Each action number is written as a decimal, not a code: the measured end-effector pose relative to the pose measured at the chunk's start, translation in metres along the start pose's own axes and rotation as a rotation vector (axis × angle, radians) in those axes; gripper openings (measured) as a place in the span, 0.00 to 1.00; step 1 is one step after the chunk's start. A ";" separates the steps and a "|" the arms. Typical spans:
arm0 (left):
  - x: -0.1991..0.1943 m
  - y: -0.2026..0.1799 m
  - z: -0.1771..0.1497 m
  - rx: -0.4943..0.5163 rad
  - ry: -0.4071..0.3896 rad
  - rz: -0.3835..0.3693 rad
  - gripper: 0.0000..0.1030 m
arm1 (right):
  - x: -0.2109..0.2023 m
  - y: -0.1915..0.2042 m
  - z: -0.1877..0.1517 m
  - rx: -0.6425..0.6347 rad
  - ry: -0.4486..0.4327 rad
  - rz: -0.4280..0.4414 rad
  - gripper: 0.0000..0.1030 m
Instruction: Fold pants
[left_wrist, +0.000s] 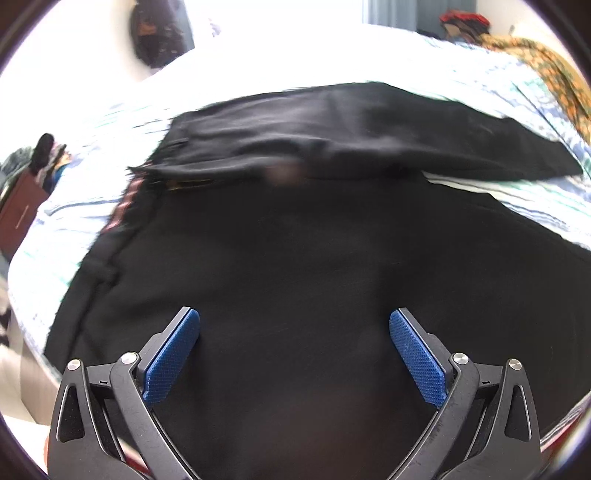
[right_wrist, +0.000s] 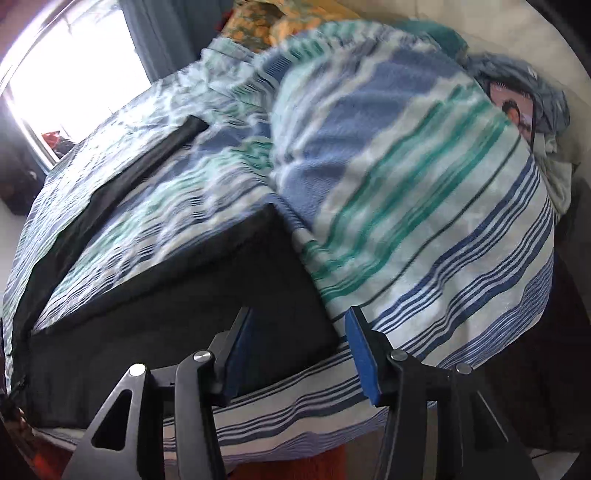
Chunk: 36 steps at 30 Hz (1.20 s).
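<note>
Black pants (left_wrist: 295, 240) lie spread on a striped bedsheet (left_wrist: 92, 206), with one leg (left_wrist: 369, 122) lying across the far side. My left gripper (left_wrist: 294, 314) hovers just over the dark cloth, open, its blue pads (left_wrist: 173, 354) wide apart and holding nothing. In the right wrist view a pants leg (right_wrist: 184, 314) ends near the bed's front edge and the other leg (right_wrist: 129, 177) runs off to the far left. My right gripper (right_wrist: 299, 312) is open above the leg's end corner, with no cloth pinched between its pads.
The sheet bulges into a high striped mound (right_wrist: 424, 221) on the right. Orange patterned cloth (left_wrist: 535, 59) lies at the far corner, and more clothes (right_wrist: 524, 92) are piled behind the mound. A brown box (left_wrist: 18, 214) stands beside the bed. A bright window (right_wrist: 74, 74) is far left.
</note>
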<state>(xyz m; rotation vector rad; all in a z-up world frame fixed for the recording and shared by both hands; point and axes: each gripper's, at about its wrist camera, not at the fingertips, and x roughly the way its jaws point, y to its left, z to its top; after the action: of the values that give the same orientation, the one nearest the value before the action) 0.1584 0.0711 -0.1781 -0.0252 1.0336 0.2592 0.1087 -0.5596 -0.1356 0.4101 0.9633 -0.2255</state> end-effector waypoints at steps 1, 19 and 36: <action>0.002 0.008 -0.003 -0.017 0.013 0.005 1.00 | -0.010 0.019 -0.006 -0.015 -0.024 0.047 0.60; 0.002 0.017 -0.032 -0.004 -0.109 0.066 1.00 | 0.036 0.150 -0.068 -0.086 -0.048 0.196 0.72; 0.012 0.016 0.132 -0.127 -0.160 -0.020 0.99 | 0.050 0.297 -0.008 -0.283 0.086 0.467 0.72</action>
<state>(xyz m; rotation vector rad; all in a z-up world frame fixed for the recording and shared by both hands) 0.2719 0.1077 -0.1191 -0.1274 0.8563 0.3034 0.2384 -0.2892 -0.1106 0.3741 0.9403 0.3506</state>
